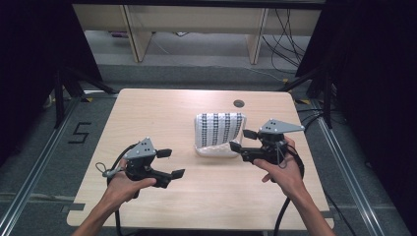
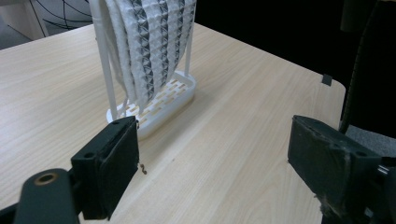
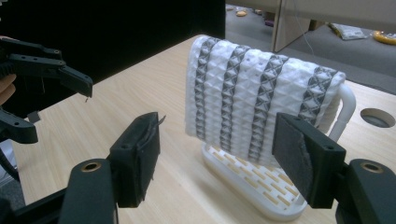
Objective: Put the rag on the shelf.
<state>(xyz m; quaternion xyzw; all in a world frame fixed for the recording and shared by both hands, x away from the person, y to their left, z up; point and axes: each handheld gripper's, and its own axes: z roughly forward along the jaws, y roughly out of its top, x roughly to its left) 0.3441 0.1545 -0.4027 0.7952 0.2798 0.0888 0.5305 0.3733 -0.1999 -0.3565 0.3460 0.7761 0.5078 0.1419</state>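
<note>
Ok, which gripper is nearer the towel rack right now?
Right. The right gripper sits just beside the towel rack, at its right edge, jaws open. The left gripper is farther off, toward the near left, also open.

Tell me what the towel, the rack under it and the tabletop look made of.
Towel: soft woven cloth, seemingly, with a raised waffle texture in white and grey stripes. Rack: probably white plastic, smooth, with a slotted base. Tabletop: pale wood-grain surface, matte, perhaps laminate.

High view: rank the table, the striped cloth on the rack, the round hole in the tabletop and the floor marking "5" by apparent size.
1. Table
2. Striped cloth
3. Floor marking "5"
4. Round hole
</note>
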